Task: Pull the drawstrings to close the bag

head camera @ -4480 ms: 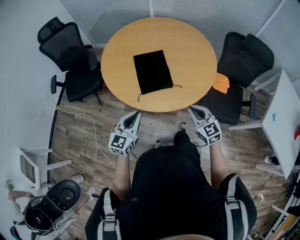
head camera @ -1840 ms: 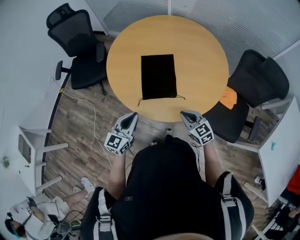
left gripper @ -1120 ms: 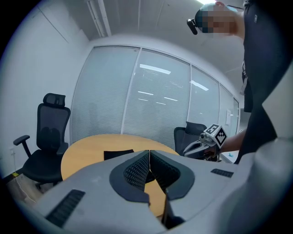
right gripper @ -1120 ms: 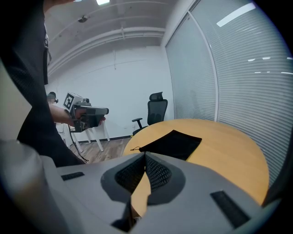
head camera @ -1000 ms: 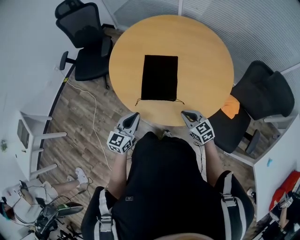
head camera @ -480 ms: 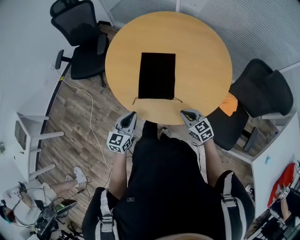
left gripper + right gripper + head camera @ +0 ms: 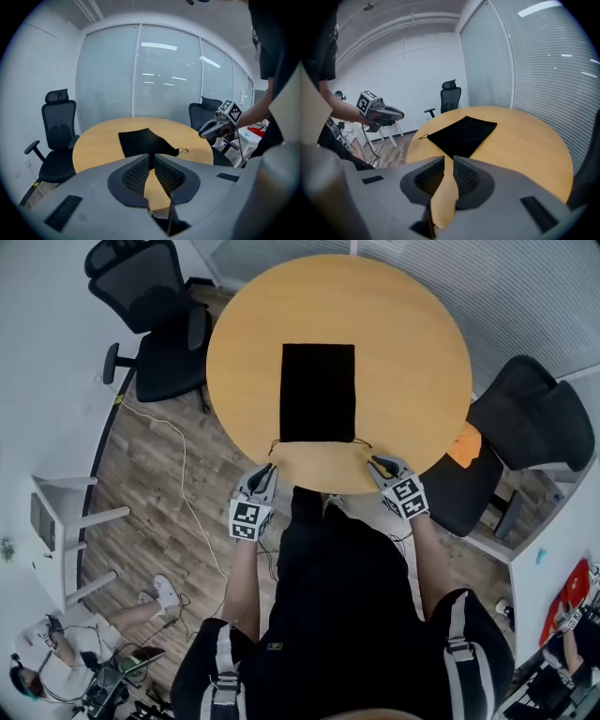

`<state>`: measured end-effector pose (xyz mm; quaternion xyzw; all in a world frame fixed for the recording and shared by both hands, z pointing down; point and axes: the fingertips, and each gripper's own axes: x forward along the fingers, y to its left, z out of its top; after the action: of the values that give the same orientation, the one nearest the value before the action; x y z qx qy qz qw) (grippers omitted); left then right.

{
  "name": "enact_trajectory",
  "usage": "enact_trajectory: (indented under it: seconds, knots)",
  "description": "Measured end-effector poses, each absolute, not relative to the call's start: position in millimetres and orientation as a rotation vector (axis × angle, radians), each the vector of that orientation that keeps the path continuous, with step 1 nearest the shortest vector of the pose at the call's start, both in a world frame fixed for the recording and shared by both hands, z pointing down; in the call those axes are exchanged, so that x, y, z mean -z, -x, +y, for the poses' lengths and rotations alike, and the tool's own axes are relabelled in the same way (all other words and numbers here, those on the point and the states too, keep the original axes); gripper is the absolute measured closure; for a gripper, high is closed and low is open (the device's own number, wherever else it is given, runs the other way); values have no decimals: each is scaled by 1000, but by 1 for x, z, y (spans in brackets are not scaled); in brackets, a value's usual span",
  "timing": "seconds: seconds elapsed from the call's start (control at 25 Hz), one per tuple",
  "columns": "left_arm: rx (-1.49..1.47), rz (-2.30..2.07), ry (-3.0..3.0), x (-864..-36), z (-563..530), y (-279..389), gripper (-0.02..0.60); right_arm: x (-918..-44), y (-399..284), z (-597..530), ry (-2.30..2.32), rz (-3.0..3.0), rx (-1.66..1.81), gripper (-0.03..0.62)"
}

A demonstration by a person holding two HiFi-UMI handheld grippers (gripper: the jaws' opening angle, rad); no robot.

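Observation:
A flat black drawstring bag [image 7: 318, 392] lies in the middle of the round wooden table [image 7: 412, 352], its mouth toward me. A thin cord end pokes out at each near corner, the left cord [image 7: 274, 443] and the right cord [image 7: 366, 443]. My left gripper [image 7: 270, 468] hovers at the table's near edge just short of the left cord, shut and empty. My right gripper [image 7: 373, 461] sits at the edge near the right cord; its jaws are opening with nothing between them. The left gripper view shows the bag [image 7: 143, 140] ahead of the left gripper [image 7: 152, 157]; the right gripper view shows the bag [image 7: 464, 133] beyond the right gripper [image 7: 448, 159].
A black office chair [image 7: 155, 334] stands left of the table and another [image 7: 530, 418] to the right, with an orange item [image 7: 466, 443] on its seat. A white cable [image 7: 178, 456] runs across the wood floor. Glass walls with blinds lie behind the table.
Both grippers have moved forward from in front of my body to the table's near edge, close to the bag's cord ends. The bag has not moved.

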<state>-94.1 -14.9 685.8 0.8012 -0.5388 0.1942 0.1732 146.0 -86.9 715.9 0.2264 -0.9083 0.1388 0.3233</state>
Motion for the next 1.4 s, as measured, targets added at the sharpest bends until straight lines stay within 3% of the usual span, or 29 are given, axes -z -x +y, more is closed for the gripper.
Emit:
enact_trajectory:
  seconds: [0.2,0.84,1.24,1.4]
  knots:
    - [-696,-1449,-2286,-723,-29,103,518,-740,-149,-101,-608,-2335,-383,469]
    - [-835,-1309,-2121,-810,-55,146,488,-792,-147,-130,-617,-2098,-234,451]
    - [-1036,-1144,-2134,-841,-58,137,468,-819,-153,-127,-599,-1935,-75,430]
    - [-1059,-1079,-2149,-847,-60,136,451,-825,-155,-133,-604,-1867,-7,453]
